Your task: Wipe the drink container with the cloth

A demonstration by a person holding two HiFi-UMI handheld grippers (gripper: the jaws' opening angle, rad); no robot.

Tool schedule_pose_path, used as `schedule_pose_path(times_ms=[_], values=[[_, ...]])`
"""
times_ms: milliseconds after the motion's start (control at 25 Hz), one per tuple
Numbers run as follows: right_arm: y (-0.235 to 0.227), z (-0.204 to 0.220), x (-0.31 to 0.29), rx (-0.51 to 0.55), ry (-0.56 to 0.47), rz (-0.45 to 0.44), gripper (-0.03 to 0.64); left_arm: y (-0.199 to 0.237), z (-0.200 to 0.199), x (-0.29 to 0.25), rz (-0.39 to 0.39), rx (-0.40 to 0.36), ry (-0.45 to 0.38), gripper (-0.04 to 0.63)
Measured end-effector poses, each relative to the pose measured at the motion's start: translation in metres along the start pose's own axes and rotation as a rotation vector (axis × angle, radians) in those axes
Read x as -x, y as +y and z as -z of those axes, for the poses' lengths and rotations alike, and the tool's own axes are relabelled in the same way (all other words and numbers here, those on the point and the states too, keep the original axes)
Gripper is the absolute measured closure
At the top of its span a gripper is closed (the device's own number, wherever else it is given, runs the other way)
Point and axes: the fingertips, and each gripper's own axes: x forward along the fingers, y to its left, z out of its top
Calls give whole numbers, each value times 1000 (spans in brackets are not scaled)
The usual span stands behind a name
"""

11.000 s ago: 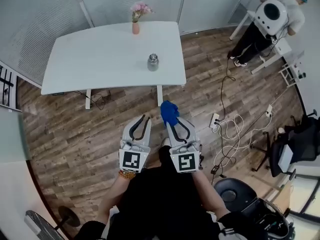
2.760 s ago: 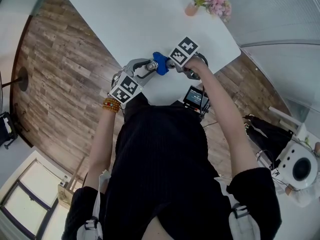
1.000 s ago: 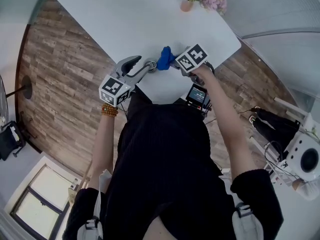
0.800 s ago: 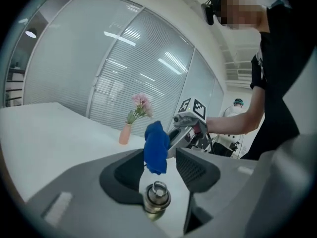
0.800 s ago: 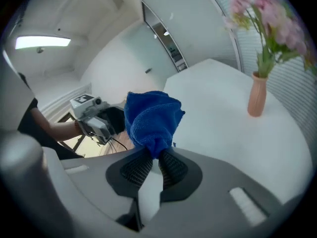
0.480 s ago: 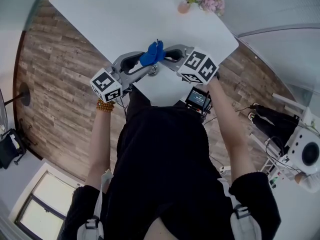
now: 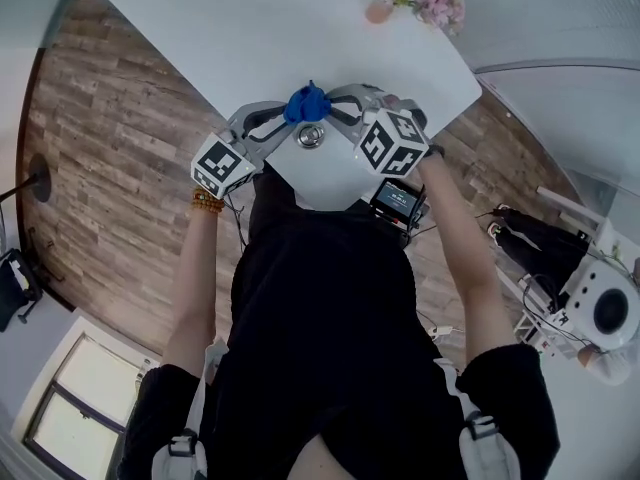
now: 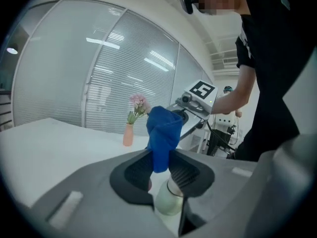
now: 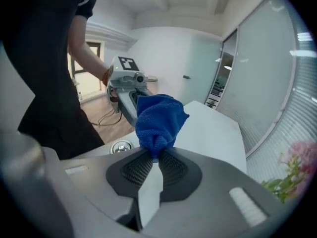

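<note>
White surface point(image 7: 250, 38) bearing drink container point(image 7: 311, 136), right tool point(image 9: 157, 156) pinching blue cloth point(image 9: 159, 120) above it, left tool point(image 8: 160, 165), jaws just closing, clamping same cloth.

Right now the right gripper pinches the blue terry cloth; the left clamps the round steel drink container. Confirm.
Wrong: the left gripper has just been closing its jaws on that blue terry cloth too, not the steel drink container; the left gripper view shows it.
</note>
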Motion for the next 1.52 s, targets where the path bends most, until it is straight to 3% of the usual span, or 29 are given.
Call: schedule_pose_path(times_ms=[120,240,480,760,1200,1520], values=[[11,8,-14,148,63,-16,557,-2,23,-1,2,-64,62,395],[18,18,-27,228,99,-49,557,-1,42,-3,13,-80,126,402],[28,33,-43,219,130,-134,557,-1,58,-6,47,3,201,417],[35,43,-54,233,173,-187,558,-2,75,-9,65,29,239,422],[41,68,-75,270,225,-248,558,3,103,-21,97,-6,321,422],[39,81,-92,239,252,-250,558,11,121,-29,73,-5,365,422]])
